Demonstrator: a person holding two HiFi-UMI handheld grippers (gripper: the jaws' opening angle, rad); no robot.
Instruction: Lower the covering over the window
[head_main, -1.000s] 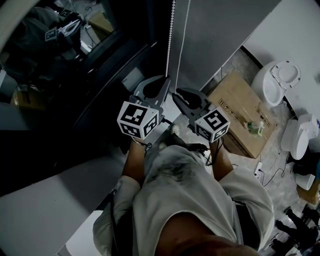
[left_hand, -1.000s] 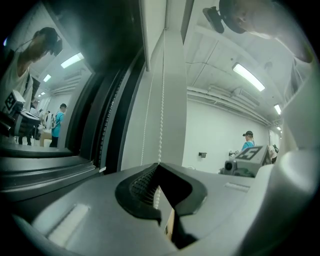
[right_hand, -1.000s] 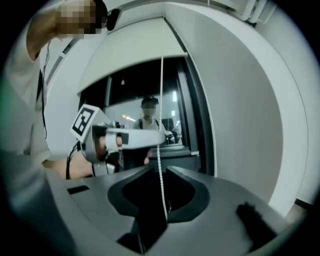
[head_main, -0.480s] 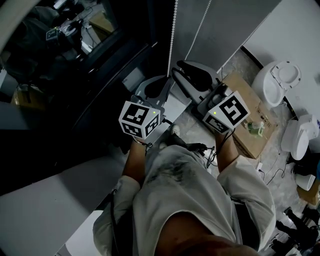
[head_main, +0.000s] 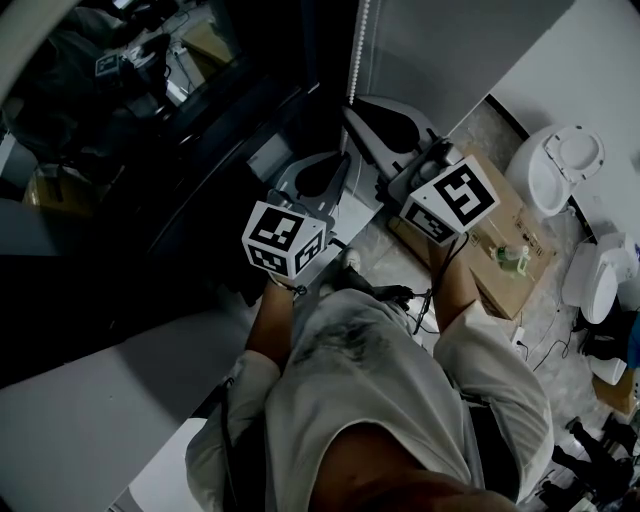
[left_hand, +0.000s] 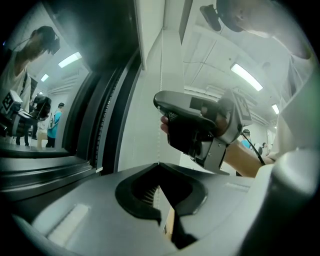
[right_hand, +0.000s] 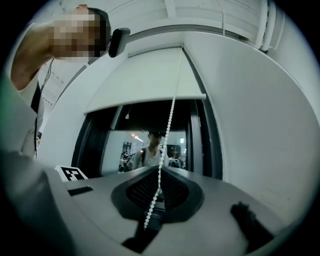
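Grip L: left gripper (left_hand: 159, 164) clenched on bead chain (right_hand: 171, 117); tips meet on the strand, no gap seen.
Grip R: right gripper (right_hand: 162, 168) jaws have just been closing; chain sits between them and is pinched at the tips.
Hands: in head view R is at 1 o'clock of L, higher up the same chain, and both are close to the window side.
Chain: in right gripper view it drops from 12 o'clock to R's tips, then dangles on through the jaw hollow.
Blind (right_hand: 150, 75): at 12 o'clock in that view; bottom rail (right_hand: 145, 103) covers only the top part of window (right_hand: 150, 145).
Done: partly lowered; fresh high grip taken.
Left: most glass bare from centre to 6 o'clock. Prob. several more pulls needed, hand over hand.
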